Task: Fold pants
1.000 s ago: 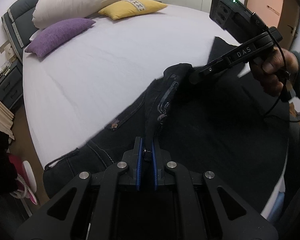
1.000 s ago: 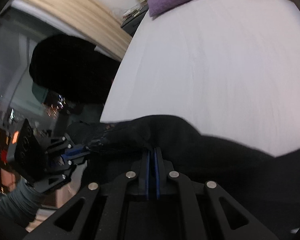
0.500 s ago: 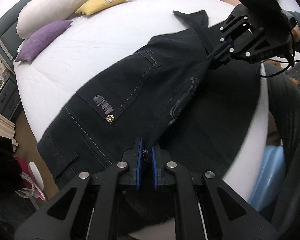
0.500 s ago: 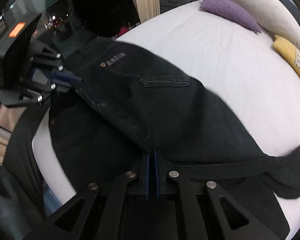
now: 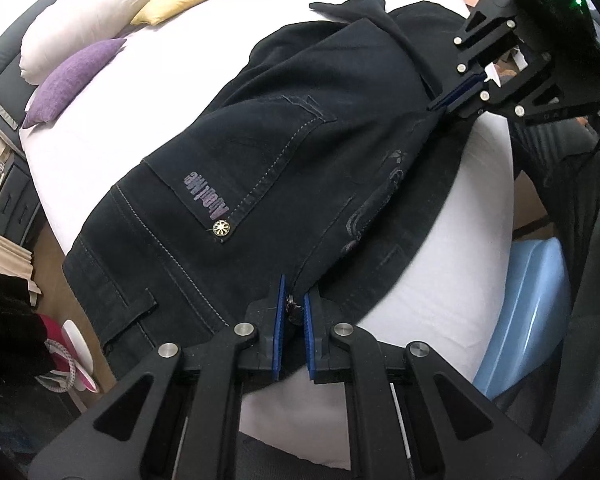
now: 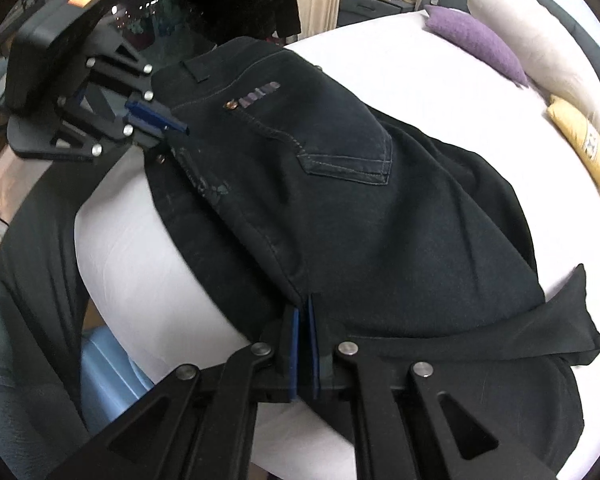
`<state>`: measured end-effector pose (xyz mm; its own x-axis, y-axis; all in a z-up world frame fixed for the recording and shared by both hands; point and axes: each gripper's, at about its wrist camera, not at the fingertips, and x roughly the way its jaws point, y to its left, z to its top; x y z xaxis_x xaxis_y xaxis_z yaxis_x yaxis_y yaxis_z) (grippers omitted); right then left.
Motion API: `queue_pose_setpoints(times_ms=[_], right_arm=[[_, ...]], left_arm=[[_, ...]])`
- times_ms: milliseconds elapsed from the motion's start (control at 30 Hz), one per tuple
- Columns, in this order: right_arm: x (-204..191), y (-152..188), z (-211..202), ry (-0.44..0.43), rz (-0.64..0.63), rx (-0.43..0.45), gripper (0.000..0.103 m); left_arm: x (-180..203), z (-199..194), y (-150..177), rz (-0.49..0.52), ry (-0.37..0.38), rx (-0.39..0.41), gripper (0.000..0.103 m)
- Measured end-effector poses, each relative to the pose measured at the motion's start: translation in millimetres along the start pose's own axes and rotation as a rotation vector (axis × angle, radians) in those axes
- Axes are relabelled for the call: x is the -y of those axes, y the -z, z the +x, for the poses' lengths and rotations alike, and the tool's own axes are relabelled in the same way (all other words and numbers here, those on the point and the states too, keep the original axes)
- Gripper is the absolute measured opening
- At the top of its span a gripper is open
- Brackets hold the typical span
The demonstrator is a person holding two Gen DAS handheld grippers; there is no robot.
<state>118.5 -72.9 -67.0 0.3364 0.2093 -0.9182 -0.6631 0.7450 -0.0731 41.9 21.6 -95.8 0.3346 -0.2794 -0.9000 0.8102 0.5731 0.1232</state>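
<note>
Black denim fills the space ahead of both tools: the pants [image 5: 284, 168] lie across the near edge of the white bed [image 5: 172, 80], waistband end by the left gripper [image 5: 292, 312], legs running off toward the right gripper [image 6: 304, 320]. Each tool is pinching cloth. The left one's blue pads are pressed together on the waist corner, a metal button caught between them; the right one's pads are clamped on the same folded edge further down the leg. Holding two points along one edge keeps that line taut, probably so one half lies squarely over the other in a lengthwise fold. Just beyond the right gripper a hem flap [image 6: 572, 312] sticks out crooked and may need smoothing. Far past both tools, the purple pillow [image 5: 72, 76] and its neighbours lie well apart from the work.
</note>
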Motion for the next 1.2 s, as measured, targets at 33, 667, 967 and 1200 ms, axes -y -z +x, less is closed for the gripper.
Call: queue_pose_setpoints(times_ms=[33, 667, 967, 1200], right_arm=[[-2, 0, 0, 0.005, -0.006, 0.002, 0.006], [-30, 16, 14, 0.091, -0.052, -0.004, 0.007], [-38, 22, 13, 0.102, -0.062, -0.009, 0.008], [-34, 26, 17, 0.077, -0.024, 0.012, 0.019]], left_arm=[[5, -3, 4, 0.003, -0.002, 0.002, 0.007], [24, 4, 29, -0.005, -0.030, 0.052, 0.008], [35, 4, 35, 0.021, -0.057, 0.051, 0.008], [30, 4, 40, -0.049, -0.049, 0.053, 0.017]])
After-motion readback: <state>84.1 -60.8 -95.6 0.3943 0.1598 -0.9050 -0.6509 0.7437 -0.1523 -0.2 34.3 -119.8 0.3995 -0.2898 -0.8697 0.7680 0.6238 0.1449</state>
